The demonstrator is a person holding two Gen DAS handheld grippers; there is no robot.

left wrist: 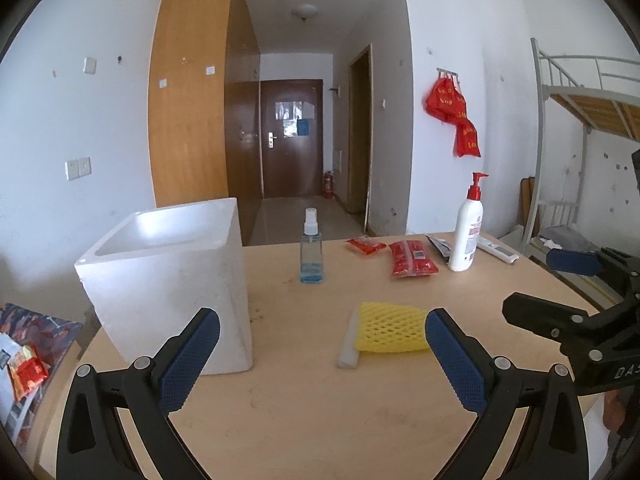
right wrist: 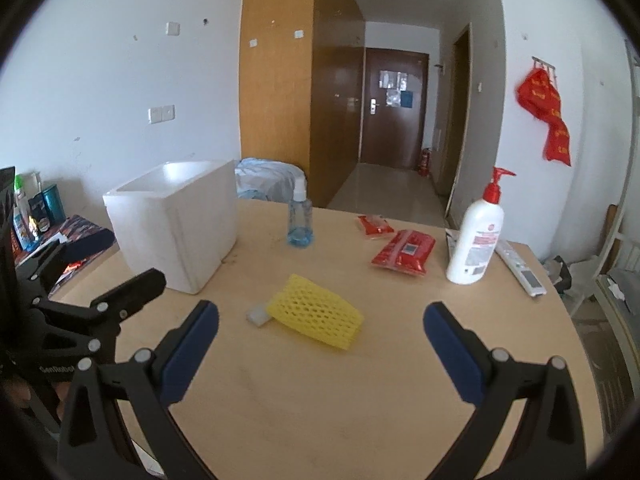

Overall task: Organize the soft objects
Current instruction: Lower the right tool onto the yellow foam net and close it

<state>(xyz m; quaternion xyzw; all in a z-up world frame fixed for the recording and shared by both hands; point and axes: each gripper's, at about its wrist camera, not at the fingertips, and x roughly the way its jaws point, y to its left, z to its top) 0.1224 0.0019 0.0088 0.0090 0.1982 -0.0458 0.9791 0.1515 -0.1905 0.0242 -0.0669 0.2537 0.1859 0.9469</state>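
A pale wooden table (right wrist: 320,400) carried everything, with a white foam box (right wrist: 176,220), open at the top, standing at its 10 o'clock corner. Both claws hovered low over the near edge, holding nothing: the left claw (left wrist: 322,344) had its blue-padded jaws spread wide, and the right claw (right wrist: 320,336) stood just as wide, each visible at the edge of the other's view.

A white pump bottle (right wrist: 476,236) with a red head stood upright toward 2 o'clock, a white remote control (right wrist: 520,266) lying just beside it on the outer side. A clear spray bottle (right wrist: 299,218) holding a little blue liquid stood at 12 o'clock, near the box's far corner.

The yellow foam net sleeve (right wrist: 316,312) lay at the table's centre, between the right claw's fingers in that view and touching neither. A small white foam strip (right wrist: 258,314) lay against its 9 o'clock end. Two soft red packets, the larger (right wrist: 404,252) and the smaller (right wrist: 374,225), lay flat between spray bottle and pump bottle, close together.
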